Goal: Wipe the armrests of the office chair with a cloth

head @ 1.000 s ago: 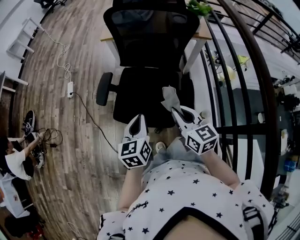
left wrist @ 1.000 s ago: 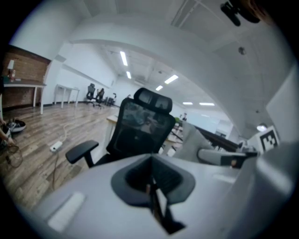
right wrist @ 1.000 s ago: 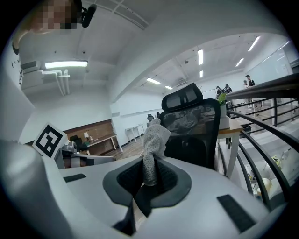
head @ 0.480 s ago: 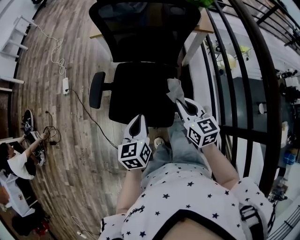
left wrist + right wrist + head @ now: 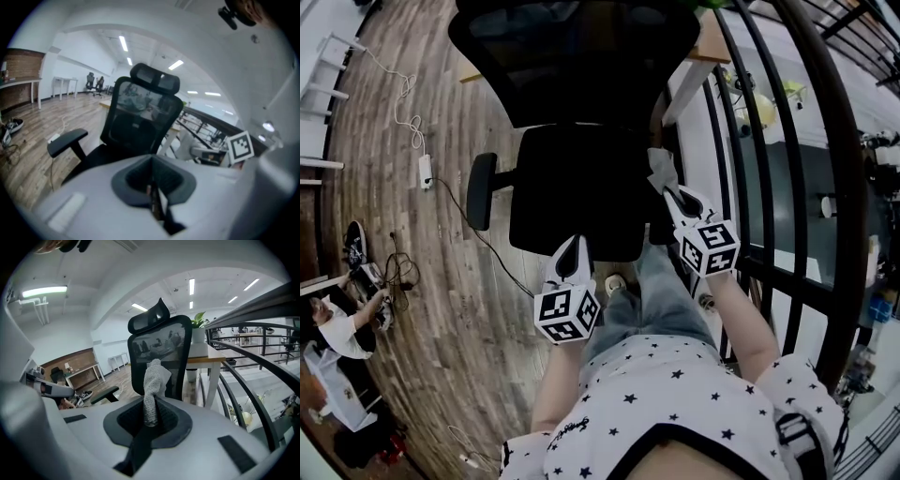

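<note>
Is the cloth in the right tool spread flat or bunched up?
Bunched up: the cloth stands as a narrow crumpled wad, its lower end pinched in the shut right tool.

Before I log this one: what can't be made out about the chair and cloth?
- Railing-side armrest: head view, hidden under the cloth and right gripper; cloth contact unclear.
- Chair base: head view, hidden beneath the seat.
- Backrest top: head view, cut off by the upper edge.
</note>
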Demonstrator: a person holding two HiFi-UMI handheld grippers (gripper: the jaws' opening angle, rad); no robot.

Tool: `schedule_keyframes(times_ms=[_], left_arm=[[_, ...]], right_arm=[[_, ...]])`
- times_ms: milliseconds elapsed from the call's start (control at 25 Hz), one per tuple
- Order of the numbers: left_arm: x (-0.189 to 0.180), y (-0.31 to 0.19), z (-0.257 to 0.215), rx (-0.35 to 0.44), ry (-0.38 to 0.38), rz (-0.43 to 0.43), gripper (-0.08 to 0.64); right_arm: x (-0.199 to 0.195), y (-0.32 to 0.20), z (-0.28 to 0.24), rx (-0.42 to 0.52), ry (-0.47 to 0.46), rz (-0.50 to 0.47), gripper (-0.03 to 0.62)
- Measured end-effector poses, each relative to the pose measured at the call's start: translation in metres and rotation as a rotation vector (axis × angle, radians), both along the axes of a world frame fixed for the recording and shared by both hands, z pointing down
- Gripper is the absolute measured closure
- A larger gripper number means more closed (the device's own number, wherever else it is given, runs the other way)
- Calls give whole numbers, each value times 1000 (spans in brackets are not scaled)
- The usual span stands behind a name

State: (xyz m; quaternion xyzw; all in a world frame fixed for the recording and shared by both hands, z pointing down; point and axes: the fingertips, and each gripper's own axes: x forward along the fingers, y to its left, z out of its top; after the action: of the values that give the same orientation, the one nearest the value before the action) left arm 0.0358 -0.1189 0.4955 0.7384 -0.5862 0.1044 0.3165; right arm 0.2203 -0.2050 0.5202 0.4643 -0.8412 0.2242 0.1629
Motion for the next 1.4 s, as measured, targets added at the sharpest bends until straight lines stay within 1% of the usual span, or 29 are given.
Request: schedule_keyframes(times_ms=[120,440,720,880,1120,1400], left_arm=[[5,-9,11,-27,-1,2,554],[19,-28,29,-66,12,19,554],[21,-33,39,-98,2,16,554],[24,-35,43,-107,0,16,554],[27,-37,45,-111,1,17,554],[31,-34,47,-117,2,20,554]], right_arm=[[14,-21,20,-8,49,8,558],[45,-73,63,17,255,-24,558],[52,-94,107,7,470,-120,559],[54,-98,131,-21,568,-185,558],[51,-93,161,-82,639,-249,558],[46,-77,182,-164,625,-288,560]])
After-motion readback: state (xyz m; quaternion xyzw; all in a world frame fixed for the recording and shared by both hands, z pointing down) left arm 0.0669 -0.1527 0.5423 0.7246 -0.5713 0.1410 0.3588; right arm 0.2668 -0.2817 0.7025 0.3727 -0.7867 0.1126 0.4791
